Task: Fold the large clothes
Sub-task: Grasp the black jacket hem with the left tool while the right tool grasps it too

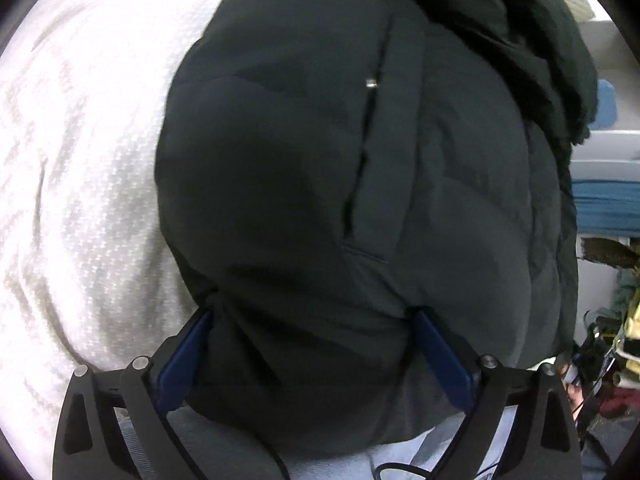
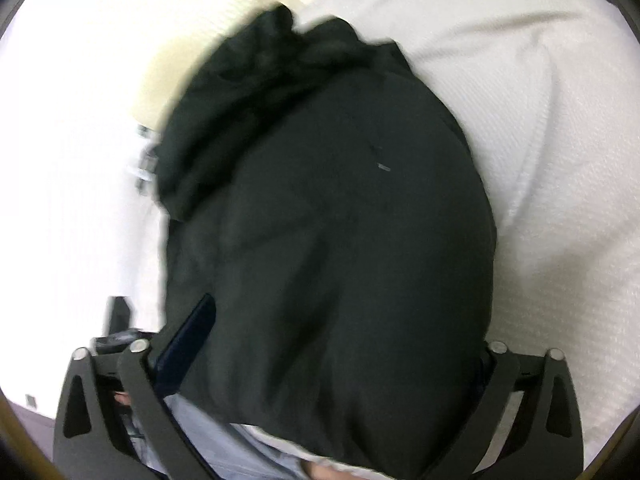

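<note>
A large black padded jacket (image 1: 320,160) lies on a white textured bed cover (image 1: 80,160) and fills both views (image 2: 320,220). It has a zipped pocket with a small metal pull (image 1: 372,83). My left gripper (image 1: 312,320) has its jaws wide apart, and a thick bundle of the jacket's near edge sits between the blue pads (image 1: 436,344). My right gripper (image 2: 340,340) is also spread wide around the jacket's near edge; its left blue pad (image 2: 188,336) shows, the right one is hidden by fabric.
A darker crumpled garment (image 1: 520,20) lies at the jacket's far end. Blue folded fabric (image 1: 604,204) and cluttered items (image 1: 608,340) stand at the right of the left wrist view. The white cover (image 2: 540,120) spreads around the jacket.
</note>
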### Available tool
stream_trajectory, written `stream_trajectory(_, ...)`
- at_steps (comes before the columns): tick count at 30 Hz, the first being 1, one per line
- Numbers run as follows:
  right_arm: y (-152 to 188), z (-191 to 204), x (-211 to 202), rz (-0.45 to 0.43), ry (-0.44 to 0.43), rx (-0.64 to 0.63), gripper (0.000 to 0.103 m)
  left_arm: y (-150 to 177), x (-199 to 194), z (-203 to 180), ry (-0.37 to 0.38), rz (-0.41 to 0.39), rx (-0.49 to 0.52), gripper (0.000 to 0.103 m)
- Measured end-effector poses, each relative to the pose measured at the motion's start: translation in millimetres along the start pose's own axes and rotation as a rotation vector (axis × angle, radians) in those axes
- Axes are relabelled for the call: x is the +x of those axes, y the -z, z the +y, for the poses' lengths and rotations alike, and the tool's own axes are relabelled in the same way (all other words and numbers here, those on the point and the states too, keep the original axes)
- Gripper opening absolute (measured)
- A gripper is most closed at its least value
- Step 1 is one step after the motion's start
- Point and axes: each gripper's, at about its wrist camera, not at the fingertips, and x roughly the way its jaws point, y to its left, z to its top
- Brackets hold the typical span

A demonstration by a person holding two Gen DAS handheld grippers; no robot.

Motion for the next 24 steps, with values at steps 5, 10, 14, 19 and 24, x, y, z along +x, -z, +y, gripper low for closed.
stream_trajectory(5,3,18,3,0.023,0.081,-0.104,0.086,6,7,-11,0.007,0.0,0.051,0.099)
stream_trajectory(10,3,-23,22,0.072,0.212,0.063,0.087,11,8,-34,0.07,0.006,0.069,0.079)
stream_trajectory(14,5,-24,30,0.054,0.28,0.084,0.088,10,5,-43,0.131,-0.013,0.096,0.057)
stream_trajectory(19,7,4,24,-0.022,0.182,-0.014,0.074,9,1,-48,0.168,-0.068,0.113,0.024)
stream_trajectory(24,13,17,19,-0.051,0.209,-0.069,0.019,17,-14,-39,0.213,-0.154,0.121,0.015)
